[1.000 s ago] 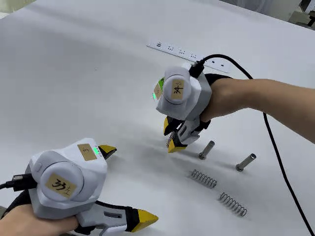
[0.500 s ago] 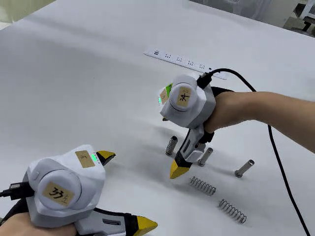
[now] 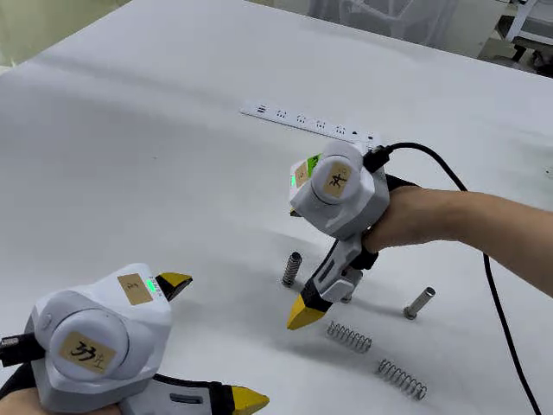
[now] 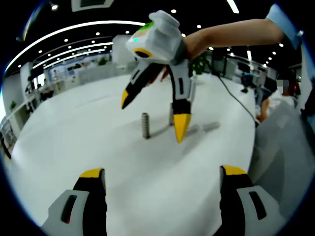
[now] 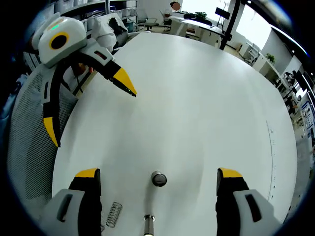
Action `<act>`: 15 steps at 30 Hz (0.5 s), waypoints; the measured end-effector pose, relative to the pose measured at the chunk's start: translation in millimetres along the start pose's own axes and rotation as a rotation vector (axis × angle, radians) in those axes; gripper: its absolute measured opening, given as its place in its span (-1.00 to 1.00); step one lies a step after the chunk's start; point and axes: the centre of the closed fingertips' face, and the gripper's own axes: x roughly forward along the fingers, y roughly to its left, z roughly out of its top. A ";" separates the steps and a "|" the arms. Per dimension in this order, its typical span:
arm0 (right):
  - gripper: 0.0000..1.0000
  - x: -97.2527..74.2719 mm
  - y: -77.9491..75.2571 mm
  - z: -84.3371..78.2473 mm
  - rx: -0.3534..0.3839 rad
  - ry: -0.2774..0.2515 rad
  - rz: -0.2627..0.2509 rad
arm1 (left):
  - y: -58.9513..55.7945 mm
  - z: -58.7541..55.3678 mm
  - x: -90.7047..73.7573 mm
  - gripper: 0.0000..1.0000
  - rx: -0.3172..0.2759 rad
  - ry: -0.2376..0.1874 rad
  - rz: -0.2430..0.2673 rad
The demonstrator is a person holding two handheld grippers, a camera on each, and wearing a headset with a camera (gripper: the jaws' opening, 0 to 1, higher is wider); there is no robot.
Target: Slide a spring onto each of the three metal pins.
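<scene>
While the left gripper [image 4: 161,172] and right gripper [image 4: 154,113] fingers gaped wide and empty, a spring-sleeved pin [image 3: 292,269] stood upright on the desk [image 3: 130,130].

My right gripper [image 5: 158,170] has its jaws spread wide over the white table [image 5: 206,98]. Between them I see an upright pin [image 5: 158,179], end-on. A second pin [image 5: 147,220] lies at the bottom edge, with a spring [image 5: 113,214] just beside it. The left gripper [image 5: 88,108] is at upper left, its jaws apart too.
</scene>
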 end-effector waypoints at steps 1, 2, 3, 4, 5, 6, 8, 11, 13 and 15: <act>0.99 -2.5 0.6 -2.1 0.009 -0.006 -0.009 | 0.2 0.6 0.3 0.94 0.003 -0.001 0.000; 0.99 -4.0 1.8 -3.6 0.018 -0.010 -0.012 | 0.2 1.3 0.4 0.94 0.006 -0.001 0.001; 0.99 -6.3 4.0 -6.4 0.026 -0.014 -0.015 | 0.3 2.8 -0.2 0.94 0.010 -0.003 0.001; 0.99 -7.9 5.1 -8.1 0.034 -0.018 -0.020 | 0.3 3.6 -0.3 0.94 0.012 -0.004 0.001; 0.99 -10.9 6.9 -10.8 0.041 -0.025 -0.024 | 0.2 4.8 -0.3 0.94 0.015 -0.006 0.001; 0.99 -13.3 8.0 -12.7 0.048 -0.031 -0.028 | -0.2 5.7 -0.2 0.94 0.018 -0.007 0.000; 0.99 -19.7 9.5 -17.3 0.067 -0.042 -0.045 | -1.3 7.5 0.1 0.94 0.025 -0.007 -0.002; 0.99 -29.5 12.6 -24.9 0.087 -0.058 -0.072 | -2.7 9.5 0.5 0.95 0.036 -0.004 -0.002; 0.98 -37.0 14.6 -31.0 0.104 -0.066 -0.089 | -4.3 11.0 0.5 0.97 0.040 -0.007 -0.004; 0.98 -43.5 18.4 -37.2 0.124 -0.079 -0.098 | -5.4 12.3 1.3 0.96 0.048 -0.005 -0.007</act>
